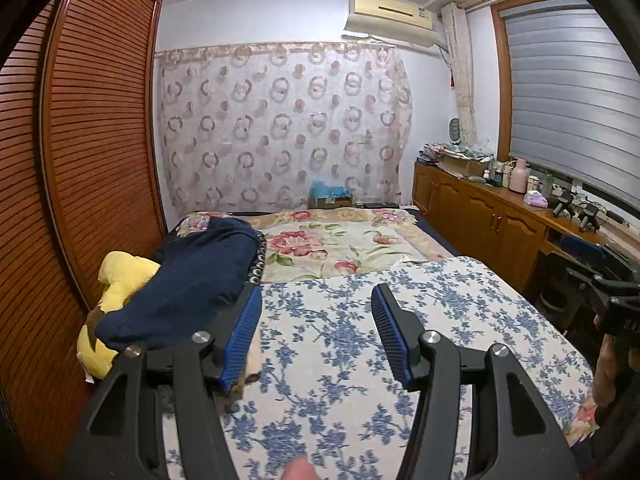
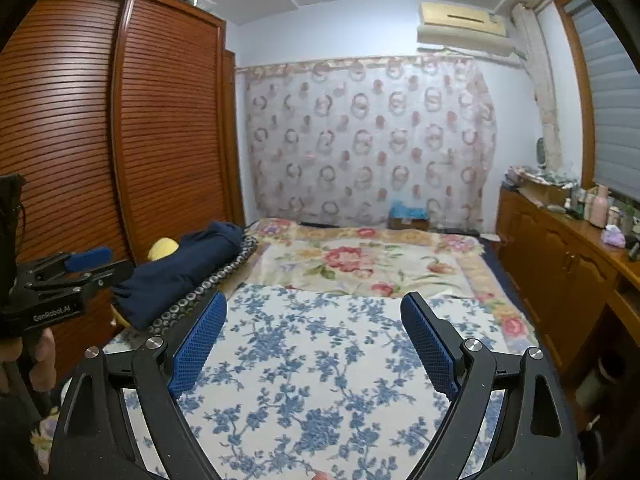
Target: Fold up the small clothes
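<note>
My left tongs (image 1: pixel 316 300) stand released with nothing between the blue pads; my right tongs (image 2: pixel 314 308) gape wide, likewise empty; both hover over the blue-flowered cloth (image 2: pixel 320 360) spread flat on the bed (image 1: pixel 340 240); seen from the right wrist, the left tool's body reads "GenRobot.AI"; the navy garment (image 1: pixel 188 280) lies bundled at the bed's left edge, long axis running near to far, resting against a yellow plush toy (image 1: pixel 120 276) beside the slatted wardrobe (image 2: pixel 80 120).

The navy garment (image 1: pixel 188 280) hides most of a yellow thing (image 1: pixel 120 276) (perhaps a pillow).
</note>
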{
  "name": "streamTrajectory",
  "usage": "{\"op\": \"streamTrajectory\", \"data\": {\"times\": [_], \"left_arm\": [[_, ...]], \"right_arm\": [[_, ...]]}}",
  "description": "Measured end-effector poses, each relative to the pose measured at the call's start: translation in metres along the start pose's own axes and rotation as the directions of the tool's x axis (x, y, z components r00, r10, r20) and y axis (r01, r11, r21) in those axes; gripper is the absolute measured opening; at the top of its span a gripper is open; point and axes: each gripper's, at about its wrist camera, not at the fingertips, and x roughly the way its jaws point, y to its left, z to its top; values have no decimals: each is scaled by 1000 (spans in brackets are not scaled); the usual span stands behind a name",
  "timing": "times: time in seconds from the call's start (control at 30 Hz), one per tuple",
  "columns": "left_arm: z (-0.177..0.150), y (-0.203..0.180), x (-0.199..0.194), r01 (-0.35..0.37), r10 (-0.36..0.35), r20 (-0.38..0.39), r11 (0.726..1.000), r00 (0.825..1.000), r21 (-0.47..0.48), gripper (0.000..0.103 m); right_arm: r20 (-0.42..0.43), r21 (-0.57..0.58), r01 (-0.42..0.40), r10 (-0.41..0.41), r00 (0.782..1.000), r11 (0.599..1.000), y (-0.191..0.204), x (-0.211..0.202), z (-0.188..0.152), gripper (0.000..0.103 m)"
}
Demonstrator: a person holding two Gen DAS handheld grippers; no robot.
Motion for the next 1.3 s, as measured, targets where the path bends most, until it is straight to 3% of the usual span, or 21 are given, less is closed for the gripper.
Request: {"op": "streamTrajectory", "data": {"times": [0.4, 1.3], "left_arm": [[-6, -17, 2, -17, 17, -7, 1000, 1000, 11, 56], [-6, -14, -6, -27, 26, 10, 999, 1000, 18, 57]], "right_arm": [[7, 25, 65, -66, 998, 998, -10, -4, -6, 91], [2, 37, 78, -78, 997, 996, -11, -5, -9, 91]]}}
